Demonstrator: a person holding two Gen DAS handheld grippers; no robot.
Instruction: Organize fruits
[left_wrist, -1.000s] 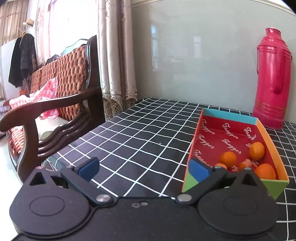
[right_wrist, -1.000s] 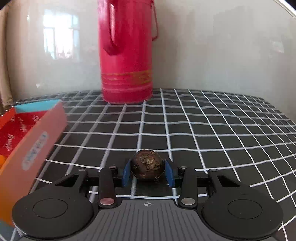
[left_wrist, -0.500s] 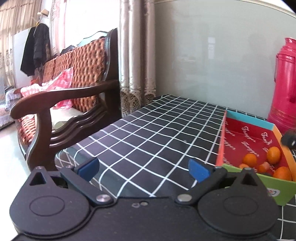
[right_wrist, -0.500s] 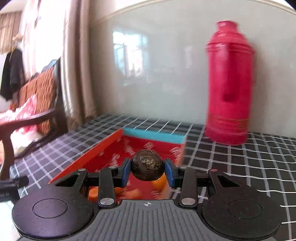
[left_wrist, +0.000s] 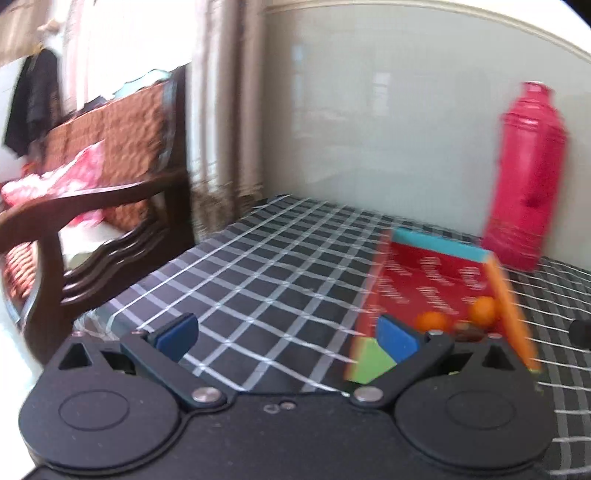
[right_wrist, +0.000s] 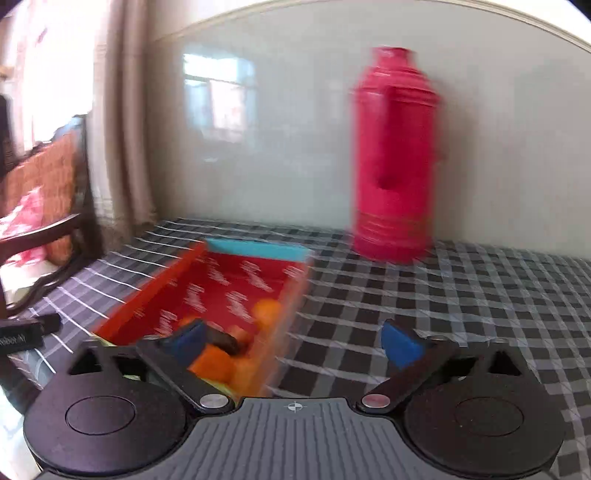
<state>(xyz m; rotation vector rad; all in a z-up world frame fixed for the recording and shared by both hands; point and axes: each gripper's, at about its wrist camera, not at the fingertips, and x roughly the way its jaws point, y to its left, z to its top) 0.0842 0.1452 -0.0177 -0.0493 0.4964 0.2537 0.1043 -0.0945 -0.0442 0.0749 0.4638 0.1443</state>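
A red paper tray (left_wrist: 436, 273) with a blue far wall and an orange side wall stands on the checked table; it also shows in the right wrist view (right_wrist: 236, 284). Several small oranges (left_wrist: 430, 320) lie at its near end. A dark brown round fruit (right_wrist: 227, 341) lies among the oranges (right_wrist: 267, 308) in the tray. My right gripper (right_wrist: 291, 341) is open and empty, low over the tray's right wall. My left gripper (left_wrist: 288, 334) is open and empty, near the tray's left front corner. Both views are blurred.
A tall pink thermos (left_wrist: 524, 173) stands at the back by the wall, right of the tray, also in the right wrist view (right_wrist: 395, 155). A wooden sofa (left_wrist: 92, 192) and curtains (left_wrist: 229, 110) lie left of the table edge. Black checked cloth (right_wrist: 461, 295) covers the table.
My right gripper has opened and let go of the dark brown fruit, which now lies in the tray. My left gripper swung back towards the tray.
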